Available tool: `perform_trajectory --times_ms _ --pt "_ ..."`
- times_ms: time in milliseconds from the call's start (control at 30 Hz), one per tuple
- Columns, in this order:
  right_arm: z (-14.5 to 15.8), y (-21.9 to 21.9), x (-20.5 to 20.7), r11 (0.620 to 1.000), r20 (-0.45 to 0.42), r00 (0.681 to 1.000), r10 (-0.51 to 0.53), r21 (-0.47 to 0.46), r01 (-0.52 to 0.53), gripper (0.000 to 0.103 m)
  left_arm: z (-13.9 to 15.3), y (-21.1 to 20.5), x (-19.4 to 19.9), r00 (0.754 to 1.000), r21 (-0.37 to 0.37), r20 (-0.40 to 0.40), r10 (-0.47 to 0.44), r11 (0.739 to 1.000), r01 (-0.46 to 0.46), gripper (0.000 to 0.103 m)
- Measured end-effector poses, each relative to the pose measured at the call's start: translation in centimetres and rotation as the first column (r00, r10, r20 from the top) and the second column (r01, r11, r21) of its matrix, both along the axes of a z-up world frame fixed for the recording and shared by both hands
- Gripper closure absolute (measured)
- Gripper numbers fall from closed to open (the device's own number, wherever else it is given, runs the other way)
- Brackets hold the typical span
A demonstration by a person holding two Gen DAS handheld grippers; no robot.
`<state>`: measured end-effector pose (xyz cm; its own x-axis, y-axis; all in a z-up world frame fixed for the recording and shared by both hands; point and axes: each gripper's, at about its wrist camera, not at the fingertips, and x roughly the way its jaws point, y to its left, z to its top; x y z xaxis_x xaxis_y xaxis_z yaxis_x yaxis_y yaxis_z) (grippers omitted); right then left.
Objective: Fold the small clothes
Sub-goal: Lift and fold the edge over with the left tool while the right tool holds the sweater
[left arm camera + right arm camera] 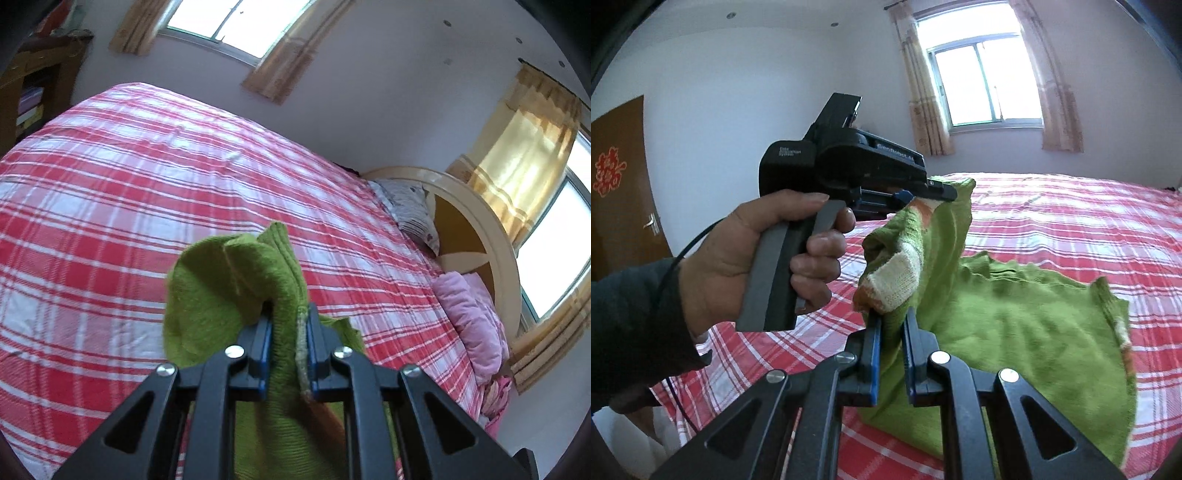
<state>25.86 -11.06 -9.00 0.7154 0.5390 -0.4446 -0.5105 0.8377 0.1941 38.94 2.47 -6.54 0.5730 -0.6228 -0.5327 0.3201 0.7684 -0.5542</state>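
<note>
A small green knitted garment [1027, 325] with cream and orange trim is lifted off the red plaid bed [1071, 221]; its lower part still drapes on the bedspread. My left gripper [288, 325] is shut on a bunched green edge [221, 291] of it, held above the bed. In the right wrist view the left gripper [938, 194] pinches the garment's top corner. My right gripper [892, 321] is shut on the cream and orange striped edge [897, 280], close below the left one.
The red and white plaid bedspread [147, 177] spreads wide under both grippers. Pillows [417, 210] and a pink blanket [472, 317] lie by the round headboard [491, 236]. A wooden door [624, 177] stands at left, windows with curtains [979, 85] on the walls.
</note>
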Motion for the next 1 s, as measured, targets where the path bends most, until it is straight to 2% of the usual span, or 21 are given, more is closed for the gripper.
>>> perform_trajectory --times_ms 200,433,733,1000 --pt "-0.3 -3.5 -0.4 0.998 -0.027 0.999 -0.044 0.045 0.045 0.093 -0.5 -3.8 0.5 0.999 0.004 -0.010 -0.053 0.999 0.053 0.087" --pt "-1.4 -5.9 -1.5 0.996 -0.052 0.996 -0.068 0.056 0.071 0.093 -1.4 -8.2 0.5 0.992 0.024 -0.026 -0.127 0.992 0.128 0.087" --pt "-2.8 -10.3 -2.5 0.986 -0.106 0.987 -0.121 0.100 0.132 0.097 -1.9 -11.5 0.7 0.985 0.044 -0.033 -0.171 0.984 0.172 0.087" --pt "-4.2 -13.3 -3.8 0.973 -0.165 0.973 -0.164 0.134 0.187 0.097 -2.9 -15.7 0.0 0.973 0.113 -0.032 -0.229 0.966 0.231 0.087"
